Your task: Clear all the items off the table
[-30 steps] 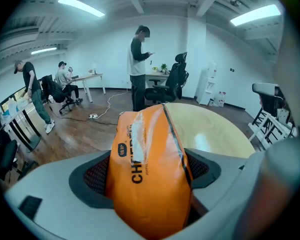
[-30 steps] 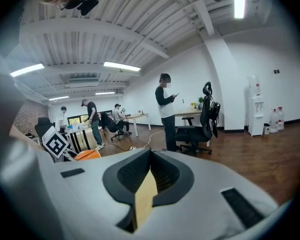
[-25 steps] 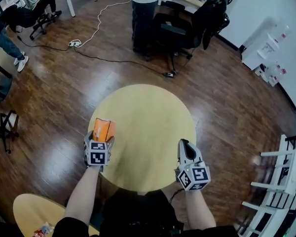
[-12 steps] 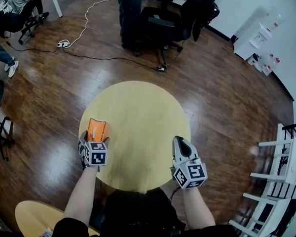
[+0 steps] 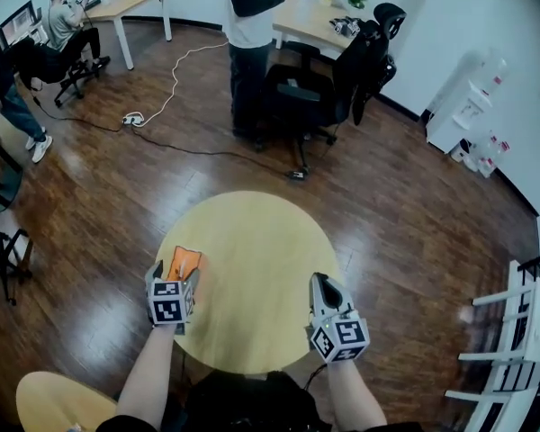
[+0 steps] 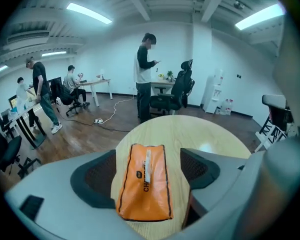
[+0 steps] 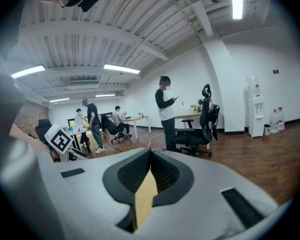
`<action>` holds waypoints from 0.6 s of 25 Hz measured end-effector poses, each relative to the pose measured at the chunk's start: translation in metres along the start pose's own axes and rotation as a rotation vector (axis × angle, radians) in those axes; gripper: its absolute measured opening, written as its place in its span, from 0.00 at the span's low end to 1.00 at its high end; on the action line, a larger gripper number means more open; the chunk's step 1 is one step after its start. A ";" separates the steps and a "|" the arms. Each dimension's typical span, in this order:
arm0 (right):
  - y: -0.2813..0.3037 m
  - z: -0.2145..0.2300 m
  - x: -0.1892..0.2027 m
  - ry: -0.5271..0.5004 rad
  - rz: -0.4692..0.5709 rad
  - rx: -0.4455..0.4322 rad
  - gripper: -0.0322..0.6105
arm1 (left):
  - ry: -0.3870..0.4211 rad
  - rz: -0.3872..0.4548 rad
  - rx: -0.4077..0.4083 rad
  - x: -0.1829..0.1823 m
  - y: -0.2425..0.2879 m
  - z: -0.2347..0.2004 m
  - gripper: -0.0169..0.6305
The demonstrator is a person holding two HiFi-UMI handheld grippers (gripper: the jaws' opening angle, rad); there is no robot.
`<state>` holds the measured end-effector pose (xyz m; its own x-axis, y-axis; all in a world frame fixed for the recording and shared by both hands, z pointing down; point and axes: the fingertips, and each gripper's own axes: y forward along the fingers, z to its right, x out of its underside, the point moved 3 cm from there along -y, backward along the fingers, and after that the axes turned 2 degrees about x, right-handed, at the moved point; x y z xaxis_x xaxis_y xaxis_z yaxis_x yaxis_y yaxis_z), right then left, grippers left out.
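Note:
An orange tissue pack [image 5: 185,260] lies flat on the round wooden table [image 5: 256,241], near its left edge. My left gripper [image 5: 177,279] straddles the pack [image 6: 145,181] lengthwise. Its jaws are closing, and a strip of table still shows between the pack and the right pad [image 6: 200,166], so the pads do not press on it. My right gripper [image 5: 325,283] hovers over the table's right front part. In the right gripper view the right gripper [image 7: 150,156] is shut with nothing between its fingers.
A person [image 5: 249,25] stands beyond the table beside a black office chair [image 5: 328,84]. A cable and power strip [image 5: 133,118] lie on the wooden floor. A white rack [image 5: 513,331] stands at the right. A second round table [image 5: 45,396] is at my lower left.
The head view has tilted up and shows more of the room. Both grippers stay in about the same places over the table, and the orange pack still lies between the left jaws.

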<state>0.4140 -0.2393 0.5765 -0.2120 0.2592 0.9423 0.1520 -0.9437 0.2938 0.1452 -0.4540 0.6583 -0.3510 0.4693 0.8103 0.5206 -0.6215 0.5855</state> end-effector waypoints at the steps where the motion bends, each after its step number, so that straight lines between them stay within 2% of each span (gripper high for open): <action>1: -0.002 0.000 -0.004 -0.005 0.009 -0.006 0.06 | -0.003 0.028 0.001 -0.008 -0.006 -0.002 0.61; 3: -0.004 0.002 -0.018 -0.019 0.039 -0.013 0.06 | -0.012 0.120 -0.003 -0.033 -0.021 -0.003 0.50; 4: -0.006 0.004 -0.027 -0.025 0.059 -0.018 0.06 | -0.021 0.179 -0.005 -0.048 -0.031 -0.002 0.40; 6: -0.009 0.008 -0.045 -0.035 0.100 -0.030 0.06 | -0.045 0.299 -0.001 -0.076 -0.050 0.001 0.12; 7: -0.010 0.009 -0.054 -0.043 0.119 -0.034 0.06 | -0.057 0.346 0.005 -0.089 -0.058 0.002 0.03; 12: -0.004 0.009 -0.092 -0.085 0.188 -0.064 0.06 | -0.102 0.518 0.014 -0.132 -0.093 0.005 0.03; 15: -0.004 0.007 -0.102 -0.093 0.214 -0.069 0.06 | -0.121 0.610 0.029 -0.138 -0.114 0.007 0.03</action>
<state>0.4415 -0.2607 0.4804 -0.0915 0.0663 0.9936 0.1165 -0.9902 0.0768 0.1404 -0.4435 0.4794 0.1063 0.1037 0.9889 0.6214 -0.7833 0.0153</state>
